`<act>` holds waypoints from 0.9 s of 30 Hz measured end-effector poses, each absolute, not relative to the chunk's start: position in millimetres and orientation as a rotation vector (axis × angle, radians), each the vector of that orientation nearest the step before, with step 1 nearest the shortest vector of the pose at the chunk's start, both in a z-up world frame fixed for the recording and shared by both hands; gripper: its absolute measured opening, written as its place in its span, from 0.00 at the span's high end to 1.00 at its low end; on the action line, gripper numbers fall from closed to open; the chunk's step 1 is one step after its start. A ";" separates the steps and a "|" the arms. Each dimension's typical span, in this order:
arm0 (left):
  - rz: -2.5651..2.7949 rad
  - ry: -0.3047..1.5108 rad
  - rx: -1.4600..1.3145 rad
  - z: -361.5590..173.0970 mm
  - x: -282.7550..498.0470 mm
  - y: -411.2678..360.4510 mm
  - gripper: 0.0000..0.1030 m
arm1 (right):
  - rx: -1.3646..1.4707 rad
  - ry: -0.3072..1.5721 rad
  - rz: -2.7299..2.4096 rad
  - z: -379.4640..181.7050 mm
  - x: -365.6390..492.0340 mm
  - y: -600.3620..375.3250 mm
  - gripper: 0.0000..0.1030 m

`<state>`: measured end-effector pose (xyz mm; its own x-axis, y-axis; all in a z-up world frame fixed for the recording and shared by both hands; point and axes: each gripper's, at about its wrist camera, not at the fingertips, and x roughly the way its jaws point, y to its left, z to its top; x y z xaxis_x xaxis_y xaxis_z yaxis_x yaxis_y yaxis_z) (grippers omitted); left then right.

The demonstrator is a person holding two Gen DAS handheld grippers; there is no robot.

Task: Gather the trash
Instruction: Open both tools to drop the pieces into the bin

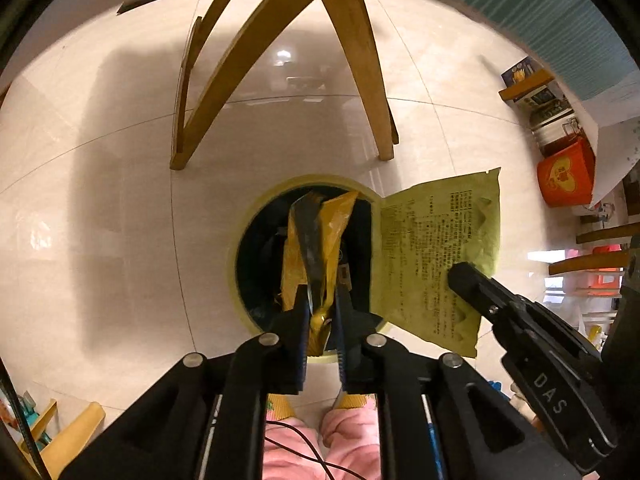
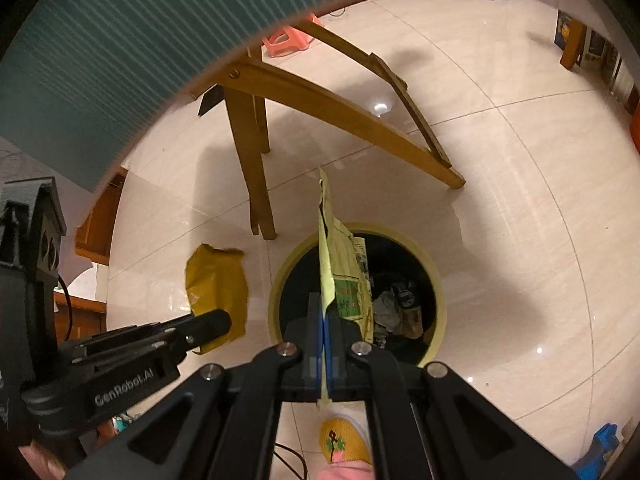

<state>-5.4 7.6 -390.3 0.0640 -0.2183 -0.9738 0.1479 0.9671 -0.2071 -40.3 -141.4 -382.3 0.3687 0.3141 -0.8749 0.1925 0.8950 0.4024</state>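
In the left wrist view, the left gripper (image 1: 322,312) points down at a round trash bin (image 1: 240,248) with a pale yellow rim and a dark liner, standing on the glossy tiled floor (image 1: 100,200). Its fingers (image 1: 296,320) are clamped on a crumpled orange-yellow wrapper (image 1: 316,236), which hangs over the bin's opening. Just right of the bin, a flat yellow-green packet (image 1: 432,248) printed with small text is pinched at its lower right part by the right gripper (image 1: 464,276), whose fingers are closed on it; the packet's left edge overlaps the bin rim. Beyond the bin stand the slanted wooden legs (image 1: 352,60) of a folding frame. At the right edge sit an orange container (image 1: 564,176) and shelves with boxes. Pink slippers (image 1: 348,436) show below the gripper.

In the right wrist view, the right gripper (image 2: 323,320) holds the yellow-green packet (image 2: 332,256) edge-on, fingers (image 2: 312,320) pressed together on its lower edge, the packet rising upright over the near left part of the trash bin (image 2: 438,280). Crumpled paper and other scraps (image 2: 396,308) lie inside the bin. To the left, the left gripper (image 2: 216,322) holds the orange-yellow wrapper (image 2: 216,280), here seen beside the bin over the floor (image 2: 520,200). The wooden legs (image 2: 248,152) stand behind, with a pink stool (image 2: 286,42) farther back.
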 end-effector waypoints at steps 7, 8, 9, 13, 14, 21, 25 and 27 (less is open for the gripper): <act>-0.241 1.493 -0.072 -400.9 8.0 5.9 0.52 | 0.488 1.263 0.053 -394.7 -35.9 -138.7 0.97; -0.237 1.494 -0.075 -401.9 8.1 7.0 0.52 | 0.486 1.262 0.051 -394.0 -36.8 -138.9 0.97; -0.234 1.495 -0.075 -401.6 9.2 6.4 0.52 | 0.484 1.258 0.051 -392.8 -37.3 -139.9 0.95; -0.227 1.474 -0.042 -395.4 7.2 4.3 0.52 | 0.483 1.250 0.049 -386.3 -42.3 -143.2 0.86; -0.226 1.466 -0.030 -390.5 5.6 3.3 0.52 | 0.486 1.251 0.049 -388.4 -40.8 -146.0 0.86; -0.215 1.434 0.000 -356.2 -1.1 -1.5 0.52 | 0.475 1.248 0.070 -367.0 -47.1 -152.4 0.86; -0.205 1.404 -0.004 -325.7 -2.6 -4.8 0.52 | 0.457 1.232 0.091 -342.1 -46.6 -154.2 0.86; -0.200 1.388 -0.005 -308.5 -3.6 -6.1 0.52 | 0.436 1.215 0.105 -323.7 -45.4 -154.6 0.86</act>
<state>-3.6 -6.1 -308.5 0.1674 -0.1437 -0.9754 0.1379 0.9830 -0.1212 -45.4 -154.6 -323.7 0.3546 0.3074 -0.8830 0.1520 0.9129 0.3789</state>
